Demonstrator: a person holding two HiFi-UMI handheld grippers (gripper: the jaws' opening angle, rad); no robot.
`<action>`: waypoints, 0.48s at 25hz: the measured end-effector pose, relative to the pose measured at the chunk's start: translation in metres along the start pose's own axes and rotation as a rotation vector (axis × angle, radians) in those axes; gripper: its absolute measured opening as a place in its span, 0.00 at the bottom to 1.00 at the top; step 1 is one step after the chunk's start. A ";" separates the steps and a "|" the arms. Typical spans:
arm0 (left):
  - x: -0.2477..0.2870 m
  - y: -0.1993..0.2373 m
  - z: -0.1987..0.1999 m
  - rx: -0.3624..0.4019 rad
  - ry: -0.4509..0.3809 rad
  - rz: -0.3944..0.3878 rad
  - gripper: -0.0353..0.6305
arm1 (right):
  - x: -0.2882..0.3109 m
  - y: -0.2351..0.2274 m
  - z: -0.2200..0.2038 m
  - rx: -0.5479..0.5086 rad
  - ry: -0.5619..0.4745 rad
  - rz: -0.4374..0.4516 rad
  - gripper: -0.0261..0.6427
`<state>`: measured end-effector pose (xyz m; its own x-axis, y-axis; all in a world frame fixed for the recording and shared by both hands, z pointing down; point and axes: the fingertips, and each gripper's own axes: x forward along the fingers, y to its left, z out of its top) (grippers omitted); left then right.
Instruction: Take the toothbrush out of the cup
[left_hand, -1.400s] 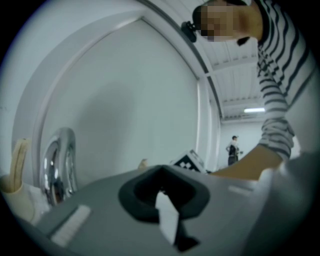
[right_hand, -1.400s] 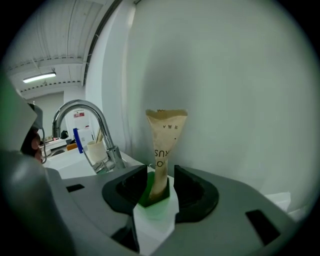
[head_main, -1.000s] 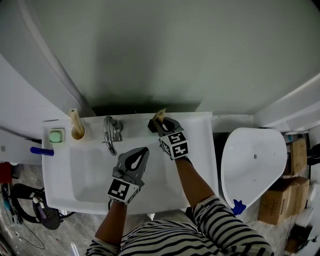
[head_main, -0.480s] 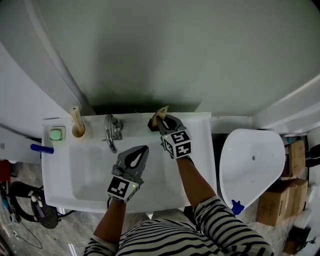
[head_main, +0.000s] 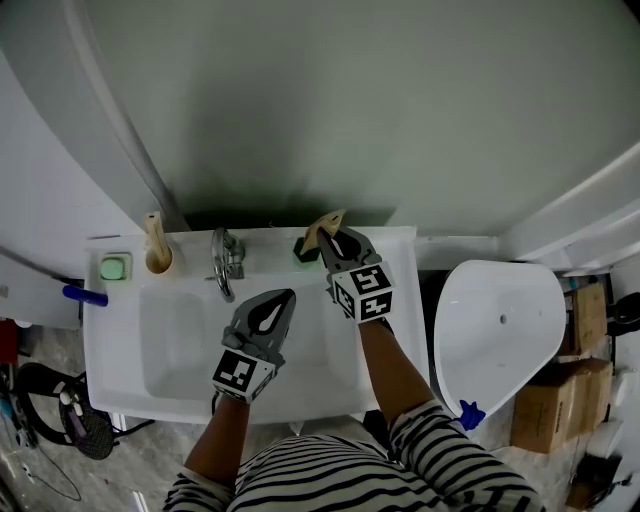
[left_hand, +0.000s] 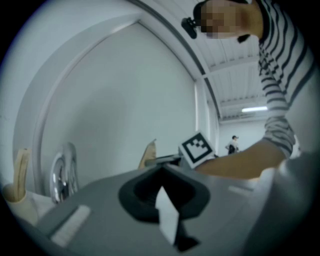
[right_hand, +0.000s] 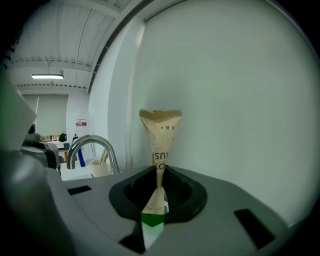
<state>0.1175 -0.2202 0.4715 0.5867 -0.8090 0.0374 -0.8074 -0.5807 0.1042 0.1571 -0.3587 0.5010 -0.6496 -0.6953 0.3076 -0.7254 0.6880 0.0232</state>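
Observation:
The toothbrush (head_main: 326, 226), in a tan paper wrapper with a green end, stands upright between the jaws of my right gripper (head_main: 328, 240). The right gripper view shows the wrapper (right_hand: 160, 135) rising from the shut jaws of that gripper (right_hand: 159, 192) against the pale wall. Just below and left of it, a dark cup (head_main: 303, 251) sits on the back ledge of the white sink (head_main: 120, 385). My left gripper (head_main: 281, 299) hangs shut and empty over the basin, and its own view shows its jaws (left_hand: 162, 172) together, with the wrapper (left_hand: 148, 155) beyond.
A chrome faucet (head_main: 224, 263) stands at the back middle of the sink. At back left a second, cream cup (head_main: 156, 262) holds a tan stick, next to a green soap (head_main: 113, 269). A white toilet (head_main: 500, 335) and cardboard boxes (head_main: 548, 405) are to the right.
My right gripper has risen with the wrapped toothbrush, pulling it up away from the dark cup, which now shows more. The left gripper has stayed over the basin.

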 end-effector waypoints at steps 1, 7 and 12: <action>0.000 -0.001 0.001 0.000 -0.004 -0.001 0.06 | -0.004 0.001 0.004 -0.003 -0.009 -0.002 0.10; -0.006 -0.003 0.006 0.012 -0.006 -0.013 0.06 | -0.029 0.011 0.032 -0.030 -0.066 -0.010 0.10; -0.011 -0.005 0.017 0.011 -0.033 -0.016 0.06 | -0.051 0.027 0.049 -0.043 -0.106 -0.006 0.10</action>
<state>0.1136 -0.2102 0.4536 0.5972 -0.8021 0.0028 -0.7988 -0.5944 0.0932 0.1595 -0.3143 0.4393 -0.6677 -0.7156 0.2051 -0.7200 0.6908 0.0661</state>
